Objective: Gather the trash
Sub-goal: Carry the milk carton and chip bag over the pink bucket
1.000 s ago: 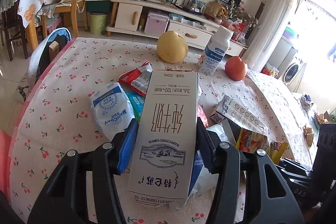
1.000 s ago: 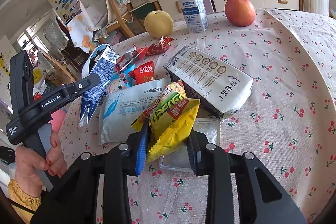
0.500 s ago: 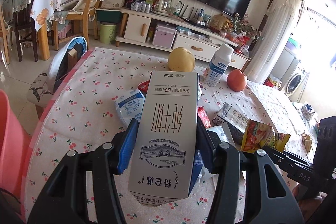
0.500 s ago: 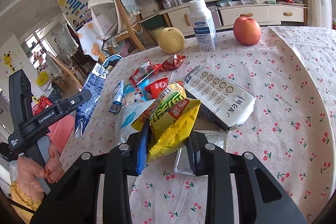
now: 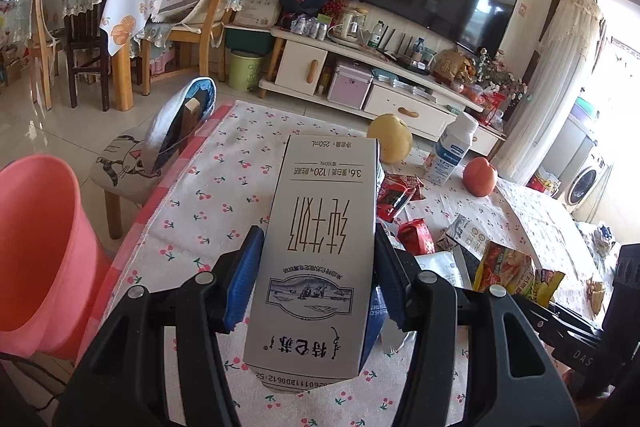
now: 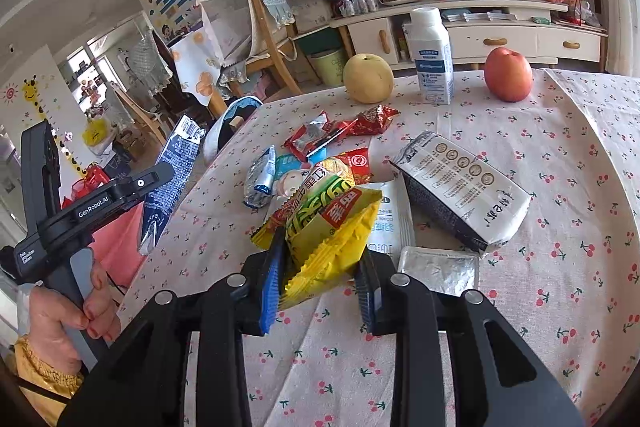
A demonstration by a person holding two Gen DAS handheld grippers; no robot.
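- Pink bin [image 5: 36, 243] — on the floor, left of the cherry-print table [image 5: 224, 187].
- Left gripper [image 5: 316, 279] — fingers clamped on a grey milk carton [image 5: 320, 259], held above the table's left edge.
- Right gripper [image 6: 320, 287] — fingers pinching a yellow snack bag [image 6: 332, 239] over the table.
- Second milk carton [image 6: 464, 187] — lying flat on the table, right of the bag.

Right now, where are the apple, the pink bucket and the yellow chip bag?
apple [image 6: 508, 74], right wrist view, middle of its red skin.
pink bucket [image 5: 38, 227], left wrist view, its outer wall.
yellow chip bag [image 6: 328, 239], right wrist view, crinkled front.
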